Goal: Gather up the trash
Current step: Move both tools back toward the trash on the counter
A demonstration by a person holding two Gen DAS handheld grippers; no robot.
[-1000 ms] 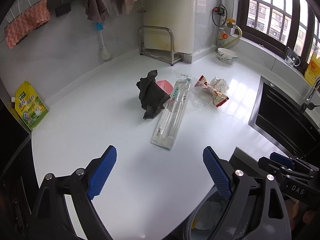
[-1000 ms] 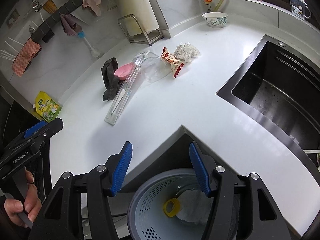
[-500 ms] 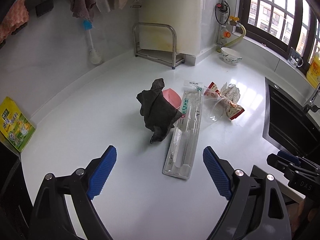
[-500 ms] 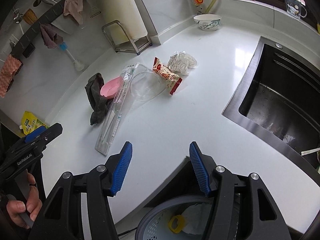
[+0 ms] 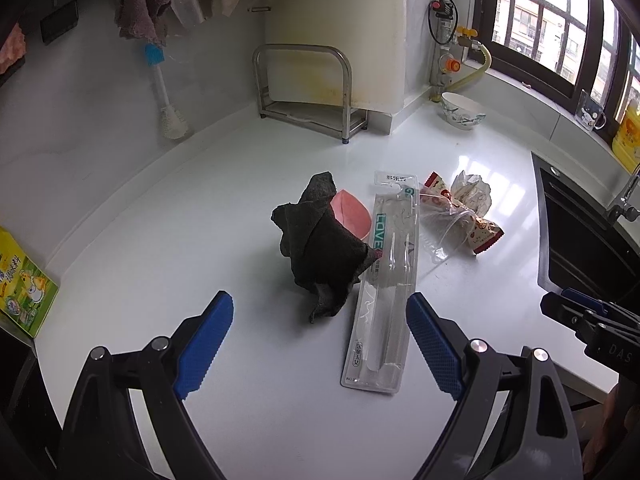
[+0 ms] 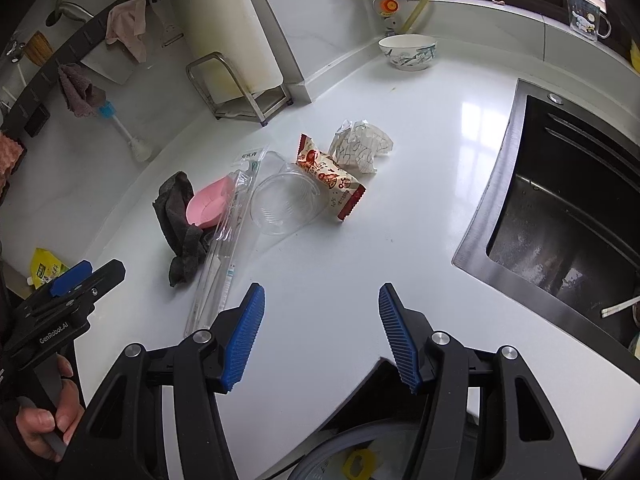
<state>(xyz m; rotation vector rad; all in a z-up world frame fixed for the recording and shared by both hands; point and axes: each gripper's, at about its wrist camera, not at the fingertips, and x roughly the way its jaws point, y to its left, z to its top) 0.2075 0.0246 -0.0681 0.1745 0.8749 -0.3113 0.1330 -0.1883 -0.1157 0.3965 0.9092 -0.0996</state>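
Observation:
Trash lies in a cluster on the white counter (image 5: 200, 216): a dark crumpled cloth (image 5: 320, 244), a pink piece (image 5: 352, 212) behind it, a long clear toothbrush package (image 5: 384, 288), a clear plastic cup (image 6: 284, 204), a red-and-white snack wrapper (image 6: 332, 180) and a crumpled white wrapper (image 6: 360, 148). My left gripper (image 5: 320, 344) is open and empty, just short of the cloth and package. My right gripper (image 6: 320, 332) is open and empty, near the counter's front edge, some way from the cup. A grey bin's rim (image 6: 360, 440) shows below it.
A black sink (image 6: 560, 208) is set in the counter at the right. A bowl (image 6: 408, 52) and a metal rack (image 5: 308, 92) stand at the back. A bottle brush (image 5: 168, 92) leans on the wall. A green-yellow pouch (image 5: 20, 280) stands at the far left.
Both grippers have moved forward over the counter toward the trash. The bin has slid almost out of the right wrist view. Both stay open.

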